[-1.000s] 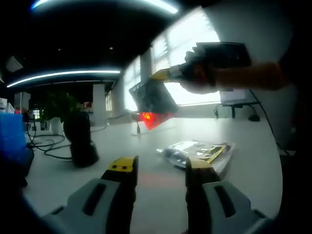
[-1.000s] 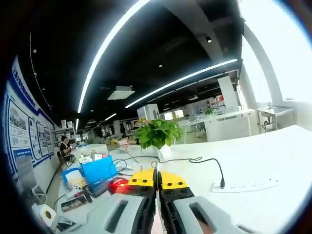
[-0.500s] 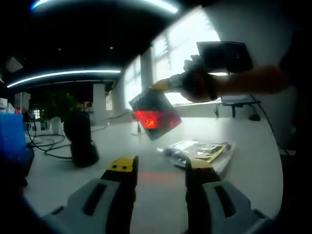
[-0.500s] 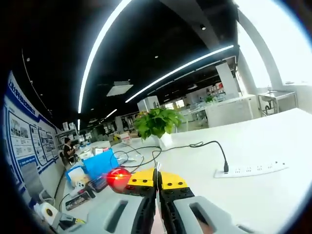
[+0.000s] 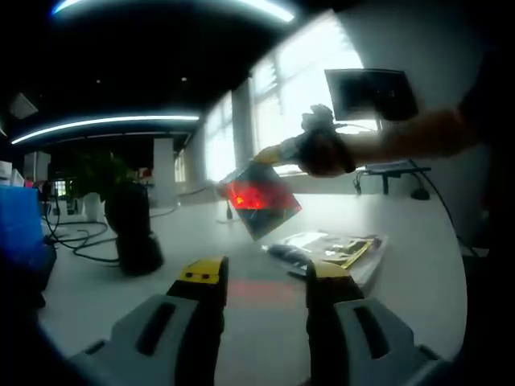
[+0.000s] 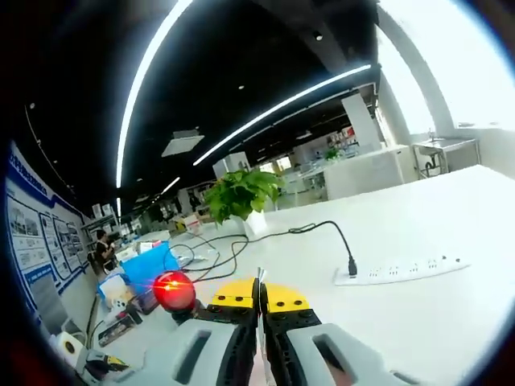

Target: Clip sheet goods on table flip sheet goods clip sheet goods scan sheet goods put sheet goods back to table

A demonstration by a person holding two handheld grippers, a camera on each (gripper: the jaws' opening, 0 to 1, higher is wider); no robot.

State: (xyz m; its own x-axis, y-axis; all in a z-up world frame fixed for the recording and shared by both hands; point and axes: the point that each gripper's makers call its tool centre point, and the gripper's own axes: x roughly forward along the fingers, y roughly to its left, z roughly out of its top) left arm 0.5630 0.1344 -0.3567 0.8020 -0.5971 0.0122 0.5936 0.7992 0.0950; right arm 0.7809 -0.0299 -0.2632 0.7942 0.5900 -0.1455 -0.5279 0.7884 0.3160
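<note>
The right gripper (image 5: pixel 269 150) holds the sheet packet (image 5: pixel 264 197) pinched in closed jaws above the worktop (image 5: pixel 418 241), red scanner (image 6: pixel 175 291) light on it — a thin edge-hold could slip. Left gripper (image 5: pixel 261 277) hovers, jaws apart.

Dim, backlit by window (image 5: pixel 302 96) glare; strong fisheye edge distortion.
</note>
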